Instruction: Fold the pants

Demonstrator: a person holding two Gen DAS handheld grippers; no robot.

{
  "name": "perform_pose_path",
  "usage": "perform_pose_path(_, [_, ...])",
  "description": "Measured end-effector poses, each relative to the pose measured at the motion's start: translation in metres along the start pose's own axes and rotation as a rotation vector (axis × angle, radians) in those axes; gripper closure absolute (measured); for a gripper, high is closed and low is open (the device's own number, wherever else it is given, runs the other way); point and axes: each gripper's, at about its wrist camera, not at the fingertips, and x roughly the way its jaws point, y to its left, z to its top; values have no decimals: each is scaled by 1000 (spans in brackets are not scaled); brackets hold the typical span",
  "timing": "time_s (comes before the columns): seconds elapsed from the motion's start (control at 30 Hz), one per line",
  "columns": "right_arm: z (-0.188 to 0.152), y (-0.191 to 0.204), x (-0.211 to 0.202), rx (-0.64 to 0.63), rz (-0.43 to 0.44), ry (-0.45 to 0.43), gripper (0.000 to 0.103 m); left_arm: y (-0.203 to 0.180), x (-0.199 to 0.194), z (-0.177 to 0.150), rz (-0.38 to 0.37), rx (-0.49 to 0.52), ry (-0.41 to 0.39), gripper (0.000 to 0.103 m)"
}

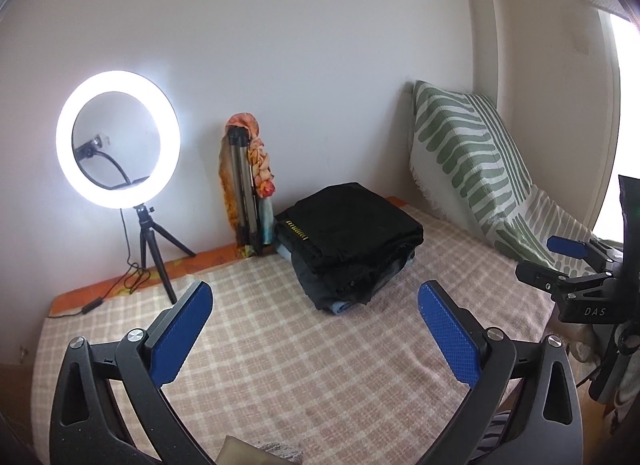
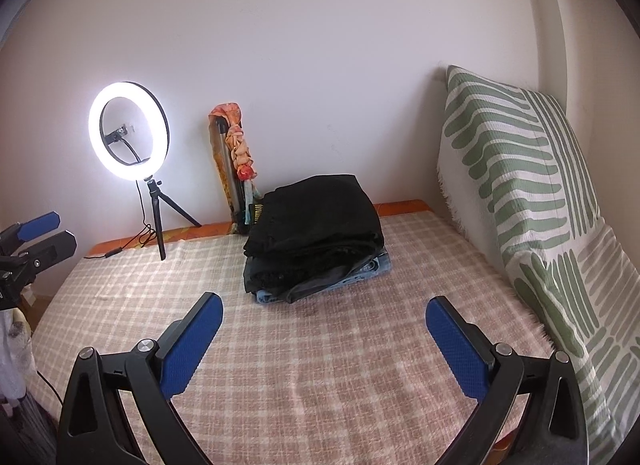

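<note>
Left wrist view: left hand-held gripper [image 1: 314, 297] spread wide, empty, above bed [image 1: 260, 345]. Folded pants stack [image 1: 348, 241] near bed's far edge.

Right wrist view: right hand-held gripper [image 2: 324, 311] spread wide, empty. Folding looks finished; next likely fetching another pair.

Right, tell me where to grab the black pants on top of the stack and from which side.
Probably pinch the top black pants at the near folded edge, coming in low from the front, over the checked blanket. That edge faces both open grippers, left gripper and right gripper; the wall and folded tripod crowd the far side.
</note>
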Motion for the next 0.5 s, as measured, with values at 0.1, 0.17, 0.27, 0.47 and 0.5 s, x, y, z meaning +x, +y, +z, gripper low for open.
perform_pose_path(0.1, [0,2,0,5,3,0,0,1,-3,0,4,-5,-1,1])
perform_pose_path(0.17, [0,4,-1,1,3,-4,0,2,-6,-1,10,-7,-5,1])
perform_pose_path(0.27, [1,8,-2,-14,-5,-11,0,5,-8,0,10,-16,-10,1])
perform_pose_path(0.47, [1,10,-1,-10,18,-9,0,7,-9,0,7,-27,-12,1])
perform_pose_path(0.5, [1,11,-1,-11,18,-8,0,7,-10,0,6,-28,-13,1])
